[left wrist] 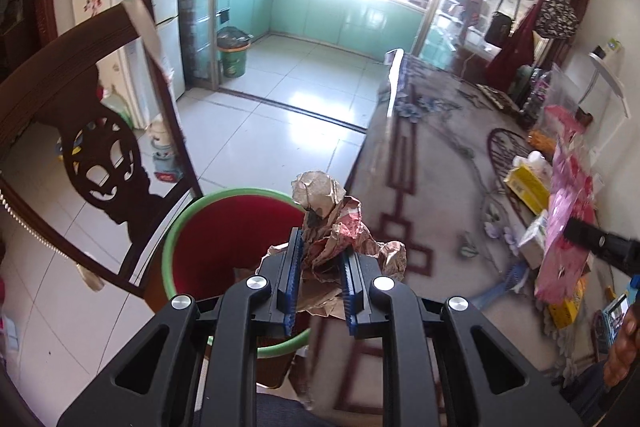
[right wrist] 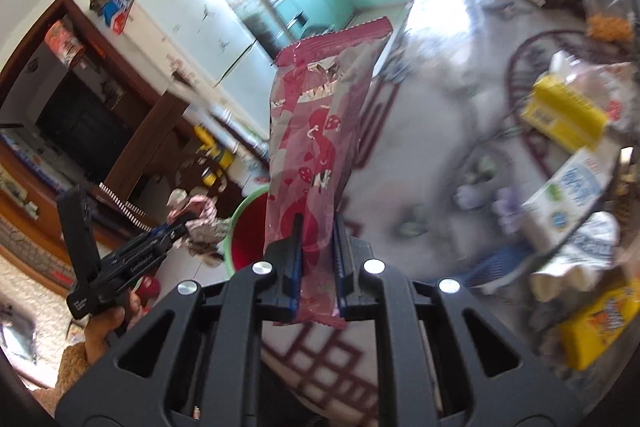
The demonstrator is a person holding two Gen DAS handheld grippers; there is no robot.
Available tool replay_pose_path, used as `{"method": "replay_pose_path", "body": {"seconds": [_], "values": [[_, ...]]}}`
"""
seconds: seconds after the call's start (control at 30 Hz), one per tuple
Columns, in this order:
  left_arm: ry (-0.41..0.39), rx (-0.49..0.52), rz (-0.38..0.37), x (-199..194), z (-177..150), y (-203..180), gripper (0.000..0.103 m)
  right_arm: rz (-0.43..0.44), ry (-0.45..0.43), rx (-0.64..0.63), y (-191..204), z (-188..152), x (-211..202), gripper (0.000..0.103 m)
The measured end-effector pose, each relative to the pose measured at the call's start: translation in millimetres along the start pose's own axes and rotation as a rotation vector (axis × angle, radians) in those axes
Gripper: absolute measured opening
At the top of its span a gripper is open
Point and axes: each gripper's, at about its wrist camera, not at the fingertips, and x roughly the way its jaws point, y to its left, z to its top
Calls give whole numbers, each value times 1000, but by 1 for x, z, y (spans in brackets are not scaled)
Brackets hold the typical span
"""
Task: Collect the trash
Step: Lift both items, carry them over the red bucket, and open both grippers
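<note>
My left gripper (left wrist: pixel 319 241) is shut on a crumpled ball of brown and red paper (left wrist: pixel 336 227), held over the near right rim of a red bin with a green rim (left wrist: pixel 224 239) that stands on the floor beside the table. In the right wrist view the same left gripper (right wrist: pixel 182 225) holds the crumpled paper (right wrist: pixel 200 223) just left of the bin (right wrist: pixel 246 235). My right gripper (right wrist: pixel 318 223) is shut on a long pink snack wrapper (right wrist: pixel 316 131), which stands up from the jaws above the table edge. That pink wrapper (left wrist: pixel 568 223) also shows at the right of the left wrist view.
A dark wooden chair (left wrist: pixel 92 131) stands left of the bin. The patterned table (left wrist: pixel 432 163) carries a yellow box (right wrist: pixel 564 111), a milk carton (right wrist: pixel 568 195), a yellow packet (right wrist: pixel 600 319) and a round trivet (left wrist: pixel 508 151). A white fridge (right wrist: pixel 208 27) and tiled kitchen floor (left wrist: pixel 288 87) lie beyond.
</note>
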Motion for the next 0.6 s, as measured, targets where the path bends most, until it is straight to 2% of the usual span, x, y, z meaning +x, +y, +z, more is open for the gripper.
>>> {"method": "replay_pose_path", "body": {"seconds": [0.23,0.27,0.3,0.33,0.37,0.4,0.43,0.6], "values": [[44,-111,38,20,0,42,16,97,195,-33,34,-9,84,14],[48,-122,43,22,0,46,21,107,213,-41,39,-10,93,14],[51,-137,49,24,0,51,35,122,223,-46,43,-10,98,16],[50,-153,53,26,0,54,45,142,234,-48,47,-9,103,25],[44,-171,58,28,-1,58,62,162,240,-43,51,-7,108,35],[34,-184,62,28,0,61,73,168,230,-35,51,-4,109,55],[24,-194,67,27,-1,64,74,168,207,-28,52,-2,107,60],[8,-188,72,25,0,61,74,148,156,-5,41,4,86,60]]}}
